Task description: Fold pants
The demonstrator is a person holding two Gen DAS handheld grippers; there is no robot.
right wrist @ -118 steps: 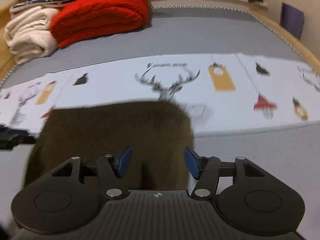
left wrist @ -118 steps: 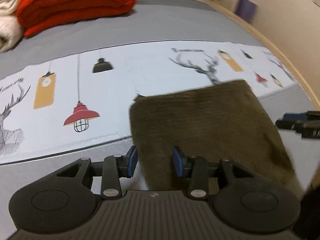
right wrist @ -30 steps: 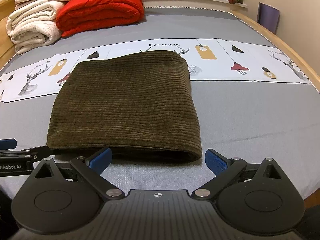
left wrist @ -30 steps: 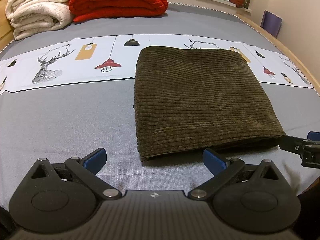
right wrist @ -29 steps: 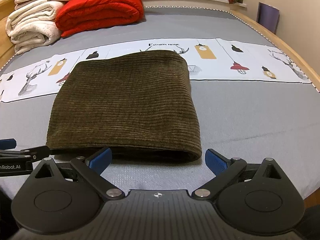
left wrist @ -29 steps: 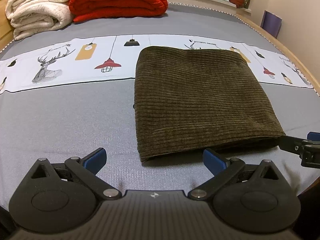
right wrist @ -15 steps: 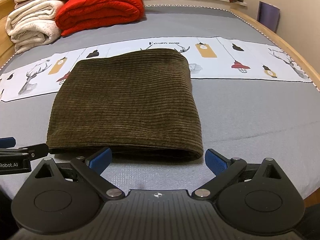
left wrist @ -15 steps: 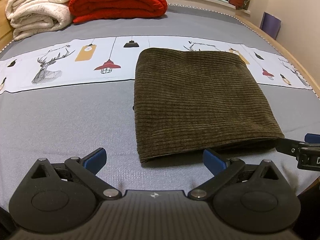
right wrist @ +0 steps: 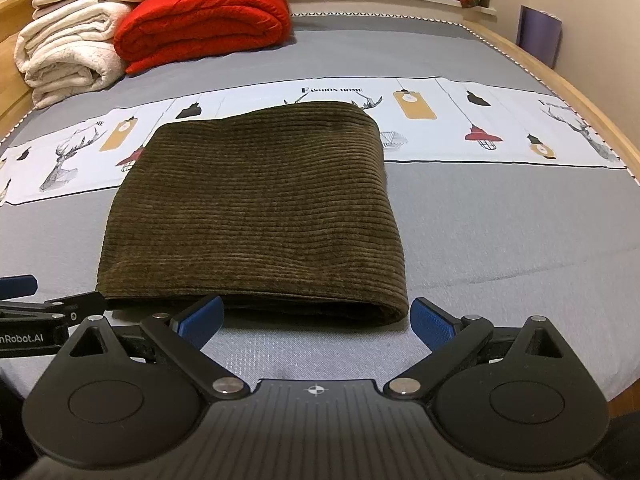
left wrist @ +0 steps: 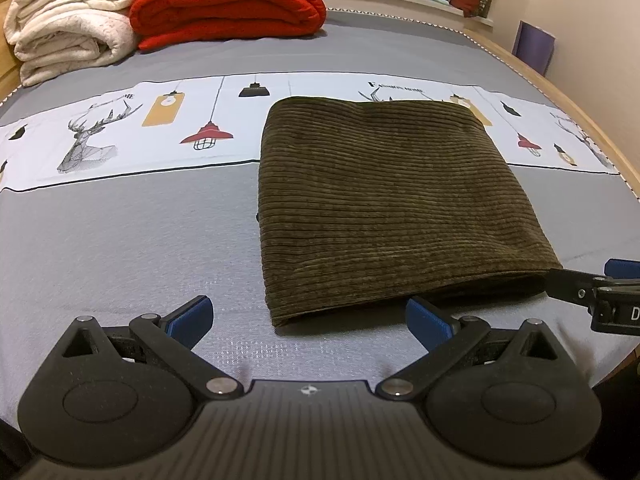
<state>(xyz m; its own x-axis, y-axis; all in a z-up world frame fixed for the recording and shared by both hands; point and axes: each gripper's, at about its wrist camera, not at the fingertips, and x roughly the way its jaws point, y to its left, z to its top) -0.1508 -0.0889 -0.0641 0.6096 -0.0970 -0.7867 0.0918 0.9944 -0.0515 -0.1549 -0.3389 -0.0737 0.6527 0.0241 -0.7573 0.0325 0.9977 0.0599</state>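
**Pants folded, both tools wide**

I see the olive corduroy pants (left wrist: pixel 384 204) lying folded into a flat rectangle on the grey bed (left wrist: pixel 120 248), their far edge over the white printed strip (left wrist: pixel 120 136). My left tool (left wrist: pixel 308 320) and right tool (right wrist: pixel 316 320) both hang just short of the near edge, jaws spread wide, gripping nothing.

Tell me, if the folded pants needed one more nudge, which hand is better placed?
Right, narrowly. The right gripper sits open directly before the pants' near edge; the left gripper is also open, but offset toward their left corner.
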